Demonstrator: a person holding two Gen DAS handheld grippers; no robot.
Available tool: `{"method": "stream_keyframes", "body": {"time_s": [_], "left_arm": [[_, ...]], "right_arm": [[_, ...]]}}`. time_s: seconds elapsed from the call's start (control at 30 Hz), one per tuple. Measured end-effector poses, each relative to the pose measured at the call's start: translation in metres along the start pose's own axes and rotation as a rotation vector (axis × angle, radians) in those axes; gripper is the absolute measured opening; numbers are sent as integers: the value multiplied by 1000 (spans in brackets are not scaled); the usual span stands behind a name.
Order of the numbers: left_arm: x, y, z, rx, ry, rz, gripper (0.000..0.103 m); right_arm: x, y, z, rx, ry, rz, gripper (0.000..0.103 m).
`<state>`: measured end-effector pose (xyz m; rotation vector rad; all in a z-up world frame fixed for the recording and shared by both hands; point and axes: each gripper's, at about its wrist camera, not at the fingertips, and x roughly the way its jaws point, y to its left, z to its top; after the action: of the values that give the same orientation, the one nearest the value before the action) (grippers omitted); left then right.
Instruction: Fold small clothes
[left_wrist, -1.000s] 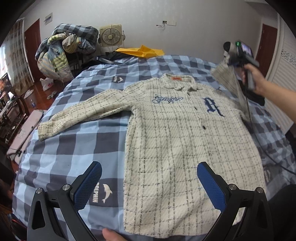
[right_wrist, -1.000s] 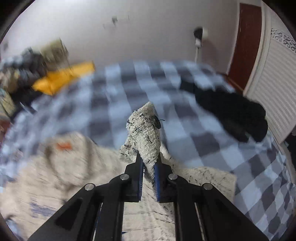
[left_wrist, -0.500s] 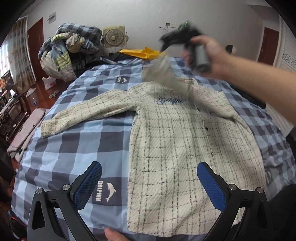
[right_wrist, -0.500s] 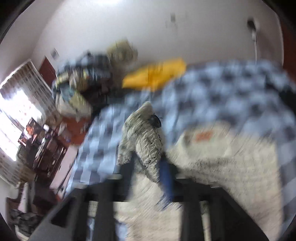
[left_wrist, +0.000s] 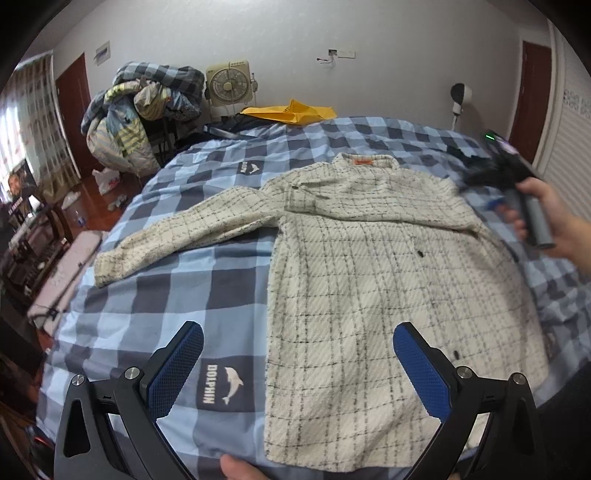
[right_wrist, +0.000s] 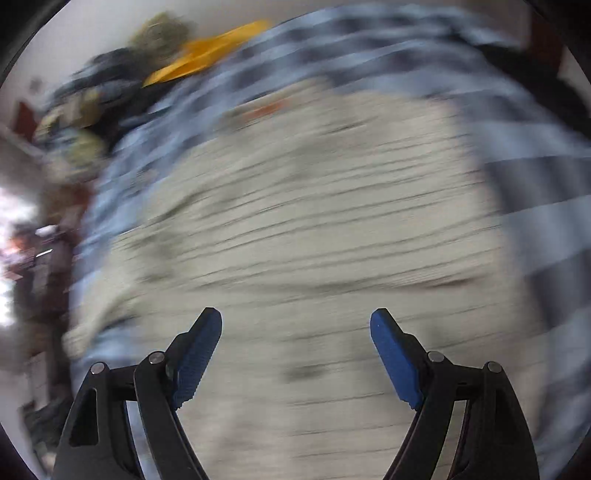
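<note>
The right gripper (right_wrist: 295, 354) has let go of the sleeve, which now lies folded across the chest of the cream plaid shirt (left_wrist: 369, 266) spread on the checked bed (left_wrist: 177, 295). Both grippers' jaws stand apart; the left gripper (left_wrist: 297, 363) hovers near the hem.

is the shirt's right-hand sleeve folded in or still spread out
Folded in: the near-side sleeve lies across the chest of the plaid shirt, while the other sleeve stays spread on the checked bedspread.
</note>
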<state>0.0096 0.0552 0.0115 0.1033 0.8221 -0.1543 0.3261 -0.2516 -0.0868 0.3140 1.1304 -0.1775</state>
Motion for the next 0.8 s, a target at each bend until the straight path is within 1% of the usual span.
{"method": "stream_keyframes", "body": {"time_s": [0.07, 0.1, 0.17, 0.23, 0.3, 0.37, 0.4, 0.43, 0.47, 0.5, 0.53, 0.57, 0.63, 0.7, 0.73, 0.8], "left_arm": [[3, -4, 2, 15, 0, 25, 103], [5, -5, 3, 21, 3, 34, 103], [10, -7, 4, 29, 11, 47, 103], [15, -8, 4, 38, 28, 58, 103], [19, -10, 2, 49, 43, 69, 103], [23, -13, 2, 63, 55, 82, 103], [24, -14, 1, 70, 59, 89, 103], [25, -15, 0, 74, 60, 95, 103], [25, -16, -1, 81, 61, 103, 103], [25, -17, -2, 87, 61, 110, 103], [25, -18, -2, 93, 60, 117, 103], [25, -19, -3, 101, 58, 124, 103], [24, -20, -3, 110, 53, 133, 103], [22, -19, -2, 108, 45, 130, 103], [21, -18, -2, 106, 42, 127, 103], [20, -18, -2, 106, 38, 122, 103]], "right_arm": [[9, -47, 13, 11, 2, -147, 80], [18, -67, 15, 6, 27, -191, 80], [37, -82, 14, -21, 94, -218, 80], [48, -85, 7, -65, 130, -200, 80], [58, -72, -1, -141, 132, -184, 80], [69, -57, -5, -218, 110, -226, 80], [72, -52, -5, -230, 87, -244, 79], [73, -48, -1, -224, 60, -242, 77], [73, -47, 4, -197, 41, -202, 58], [74, -48, 10, -161, 46, -155, 29], [75, -55, 15, -110, 64, -99, 18], [81, -61, 21, -63, 86, -73, 9], [85, -69, 27, -50, 82, -90, 6], [78, -77, 31, -15, 15, -94, 3], [70, -87, 32, 46, -24, -72, 3], [62, -101, 32, 108, -58, -75, 2]]}}
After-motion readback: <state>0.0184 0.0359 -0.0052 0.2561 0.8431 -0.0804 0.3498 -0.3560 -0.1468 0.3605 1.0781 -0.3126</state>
